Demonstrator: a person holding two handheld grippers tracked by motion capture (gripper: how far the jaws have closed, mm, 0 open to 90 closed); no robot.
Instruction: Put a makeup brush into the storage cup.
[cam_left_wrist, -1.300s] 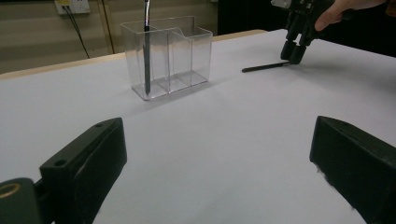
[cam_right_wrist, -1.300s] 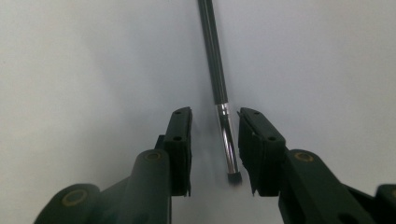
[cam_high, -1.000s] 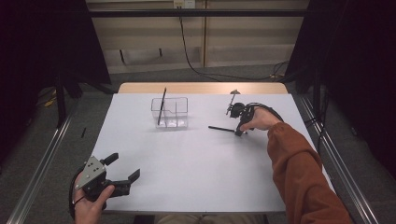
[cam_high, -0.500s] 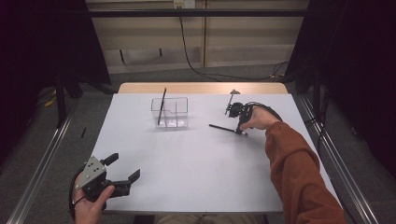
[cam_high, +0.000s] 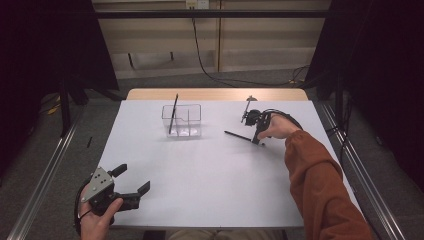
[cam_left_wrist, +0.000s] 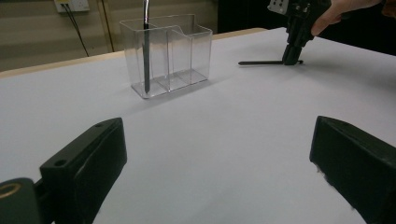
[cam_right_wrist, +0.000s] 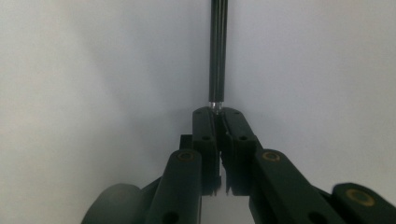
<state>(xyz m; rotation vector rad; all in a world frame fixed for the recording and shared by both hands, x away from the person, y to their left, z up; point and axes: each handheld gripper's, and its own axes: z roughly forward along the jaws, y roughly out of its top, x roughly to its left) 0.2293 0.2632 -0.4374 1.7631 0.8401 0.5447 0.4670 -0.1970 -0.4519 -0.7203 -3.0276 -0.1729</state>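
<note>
The right gripper (cam_right_wrist: 218, 112) has its jaws pinched on the end of a black pen (cam_right_wrist: 218, 51) lying flat on the white table (cam_high: 210, 175), right of the clear organizer (cam_high: 182, 120); the left gripper (cam_high: 131, 182) hovers at the near-left edge, jaws spread wide, holding nothing; another dark pen (cam_high: 173, 113) stands in the organizer.

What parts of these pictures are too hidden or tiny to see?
- Pen, right gripper view: its far end is cut off by the top edge; its near end is hidden between the shut right gripper.
- Second pen in the holder, left gripper view: top cut off by the edge.
- Both pens, high view: too small for any detail.
</note>
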